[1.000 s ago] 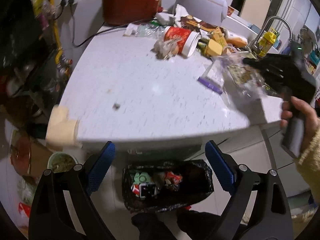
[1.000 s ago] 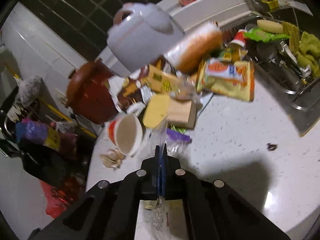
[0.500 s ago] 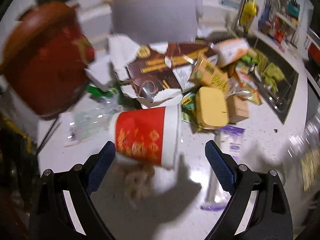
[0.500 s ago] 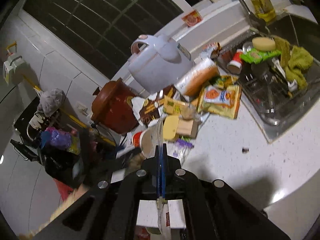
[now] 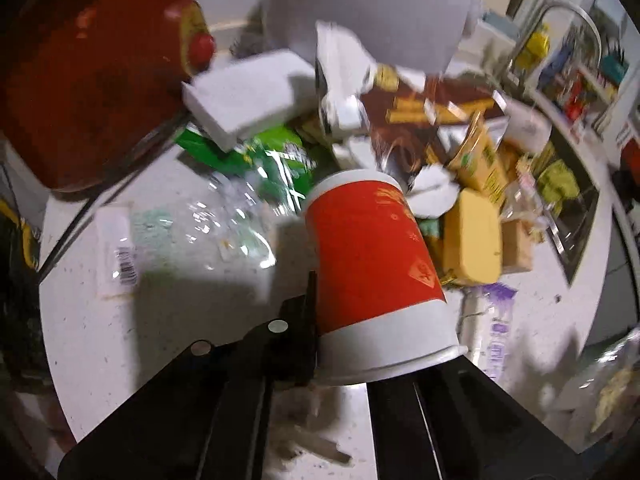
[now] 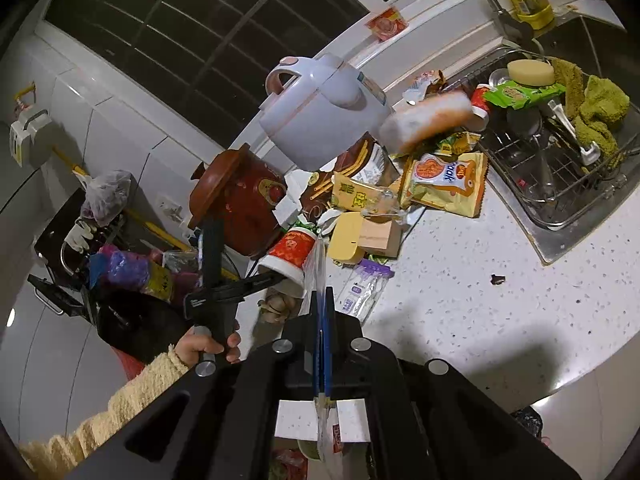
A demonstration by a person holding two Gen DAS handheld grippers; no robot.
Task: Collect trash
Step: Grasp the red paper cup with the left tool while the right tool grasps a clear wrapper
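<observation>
A red and white paper cup (image 5: 372, 264) lies on its side on the white counter (image 5: 160, 320). My left gripper (image 5: 360, 312) is shut on the cup; the left finger (image 5: 310, 312) presses its side and the right finger is hidden behind it. The right wrist view shows the cup (image 6: 290, 254) in the left gripper (image 6: 256, 280). My right gripper (image 6: 322, 320) is shut on a clear plastic bag (image 6: 316, 272), held up above the counter's edge. A pile of wrappers and boxes (image 6: 400, 200) lies beyond the cup.
A red clay pot (image 6: 240, 196) and a white rice cooker (image 6: 320, 112) stand behind the pile. A sink with a dish rack (image 6: 560, 152) is to the right. A purple-topped clear packet (image 6: 360, 288) lies near the cup. A black trash bag (image 6: 528, 420) sits below the counter edge.
My left gripper moved from above the floor bin up to the counter and closed on the red cup. My right gripper pulled back and rose, still holding the clear bag.
</observation>
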